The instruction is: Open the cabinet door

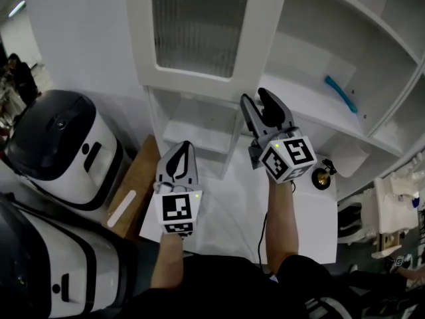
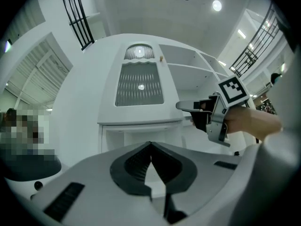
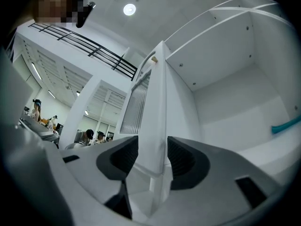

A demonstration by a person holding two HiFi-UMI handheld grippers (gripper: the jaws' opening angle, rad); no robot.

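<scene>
The white cabinet door (image 1: 199, 32) with a ribbed glass panel stands swung out from the cabinet, seen face-on in the left gripper view (image 2: 139, 84) and edge-on in the right gripper view (image 3: 157, 102). My right gripper (image 1: 255, 97) is at the door's lower free corner. Its jaws stand wide on either side of the door's edge (image 3: 153, 147), with a slim gap showing at the right pad. My left gripper (image 1: 184, 148) hangs lower and to the left, shut and holding nothing (image 2: 150, 144). It points at the cabinet below the door.
The open cabinet shelves (image 1: 312, 111) hold a teal object (image 1: 340, 93). Two white-and-black appliances (image 1: 63, 145) stand at the left beside a wooden board (image 1: 133, 198). A small brass-and-black object (image 1: 322, 178) sits on the white counter (image 1: 232, 205). People are in the far background.
</scene>
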